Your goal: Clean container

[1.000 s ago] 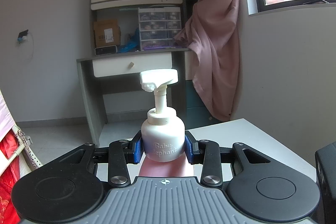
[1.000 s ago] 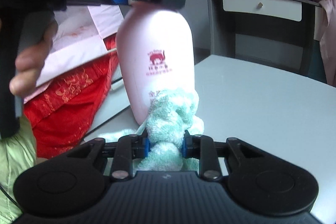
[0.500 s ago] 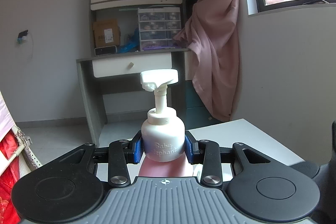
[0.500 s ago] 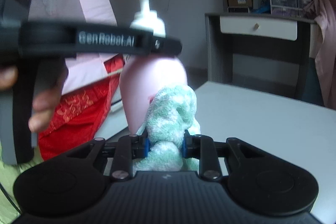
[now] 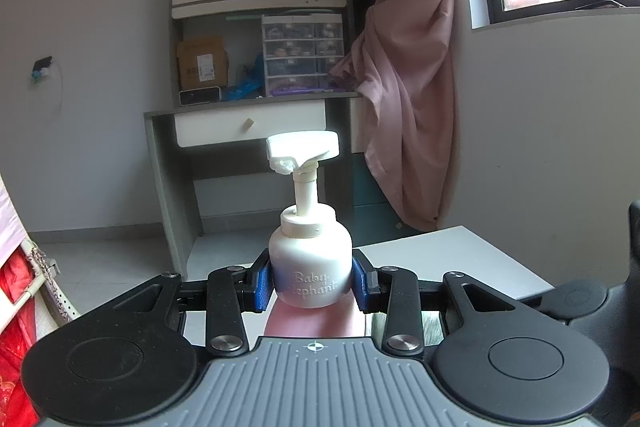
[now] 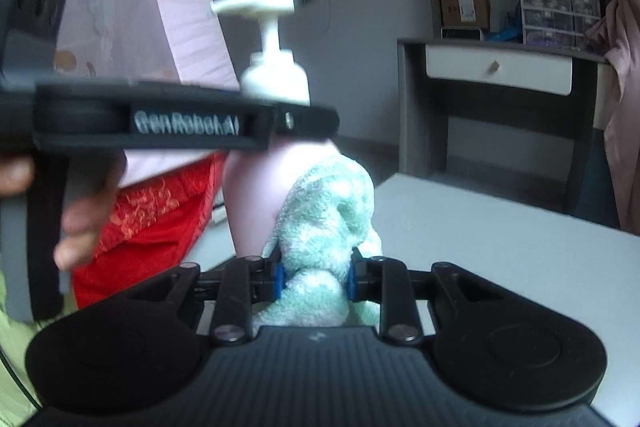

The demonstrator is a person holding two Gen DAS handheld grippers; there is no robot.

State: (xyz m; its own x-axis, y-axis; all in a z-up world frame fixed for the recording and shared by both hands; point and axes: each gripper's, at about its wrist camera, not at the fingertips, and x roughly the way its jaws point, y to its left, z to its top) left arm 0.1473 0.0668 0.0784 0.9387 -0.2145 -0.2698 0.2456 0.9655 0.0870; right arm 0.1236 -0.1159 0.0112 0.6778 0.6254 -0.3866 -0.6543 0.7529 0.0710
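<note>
My left gripper (image 5: 312,285) is shut on the white shoulder of a pink pump bottle (image 5: 310,267) marked "Baby elephant" and holds it upright above the white table (image 5: 452,259). In the right wrist view the same bottle (image 6: 256,195) shows at centre left, with the left gripper's black body (image 6: 184,123) crossing in front of it. My right gripper (image 6: 314,277) is shut on a light green towel (image 6: 328,227), and the towel presses against the bottle's pink side. The bottle's base is hidden.
A grey desk with a white drawer (image 5: 248,127) and shelves stands behind the table. A pink curtain (image 5: 412,67) hangs at the right. A bed with red cloth (image 6: 148,227) lies to the left. The white table (image 6: 500,251) extends to the right.
The right gripper with the towel has slid up the bottle's side and drawn back, so the pump head has come into its view. The left gripper has held the bottle still.
</note>
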